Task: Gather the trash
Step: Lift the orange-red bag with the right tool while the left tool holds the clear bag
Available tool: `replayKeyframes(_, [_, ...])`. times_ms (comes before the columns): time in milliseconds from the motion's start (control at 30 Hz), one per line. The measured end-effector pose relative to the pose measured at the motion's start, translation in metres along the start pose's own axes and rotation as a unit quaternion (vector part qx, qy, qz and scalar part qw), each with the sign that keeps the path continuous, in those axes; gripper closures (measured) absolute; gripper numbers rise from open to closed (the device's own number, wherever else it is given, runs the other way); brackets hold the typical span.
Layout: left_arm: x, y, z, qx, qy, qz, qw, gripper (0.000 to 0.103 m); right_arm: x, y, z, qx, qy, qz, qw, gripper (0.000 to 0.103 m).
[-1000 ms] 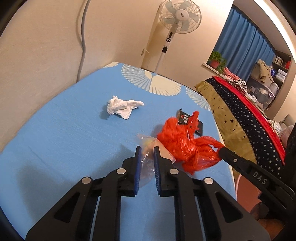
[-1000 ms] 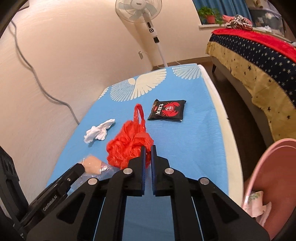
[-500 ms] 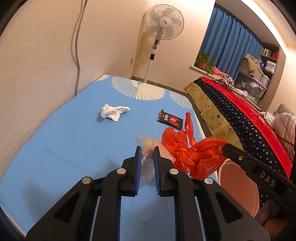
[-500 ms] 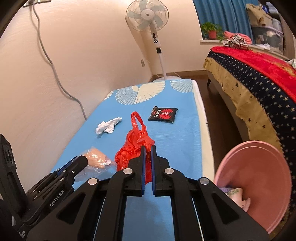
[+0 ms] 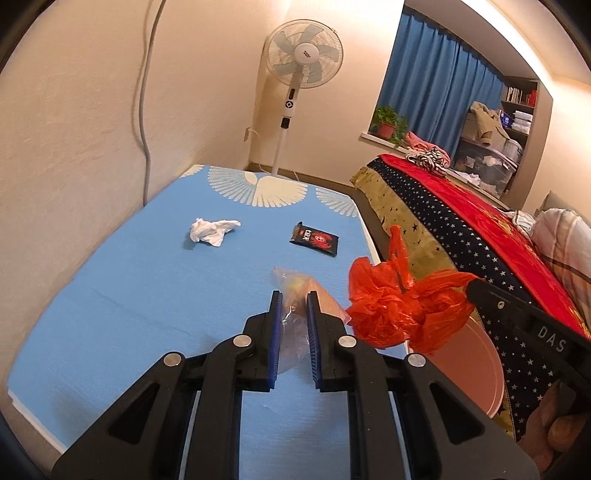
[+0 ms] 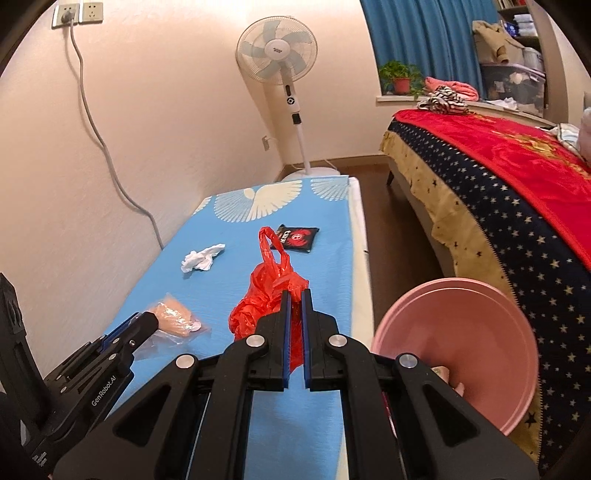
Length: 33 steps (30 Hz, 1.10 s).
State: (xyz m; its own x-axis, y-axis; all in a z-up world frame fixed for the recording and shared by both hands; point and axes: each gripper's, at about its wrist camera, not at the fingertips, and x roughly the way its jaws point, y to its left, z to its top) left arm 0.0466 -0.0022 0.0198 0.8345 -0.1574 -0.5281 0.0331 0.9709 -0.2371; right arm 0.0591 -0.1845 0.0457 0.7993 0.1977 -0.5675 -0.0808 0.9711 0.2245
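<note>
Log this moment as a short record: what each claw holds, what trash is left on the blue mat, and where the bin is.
left claw: shut on clear wrapper
right claw: shut on red plastic bag
left on blue mat: white tissue, black packet
bin: pink basin on the floor between mat and bed, some trash already inside

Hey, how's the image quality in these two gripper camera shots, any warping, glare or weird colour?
Left wrist view: strong fisheye bending of the cream wall, dark rounded corners, warm yellowish light, a bright ceiling strip blown out top right. Right wrist view: same barrel warp, curving the white pedestal fan pole; focus is sharp from the crumpled orange plastic bag to the blue curtain; no motion blur visible.
</note>
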Motion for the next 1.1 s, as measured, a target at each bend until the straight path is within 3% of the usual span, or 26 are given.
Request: replayKeyframes(1100, [-0.005,-0.027,-0.007,0.016,-0.01,-0.045,0.9988,0.09,-0.044,-0.027,-0.002,0.011,-0.032,-0.053,0.998,0.098])
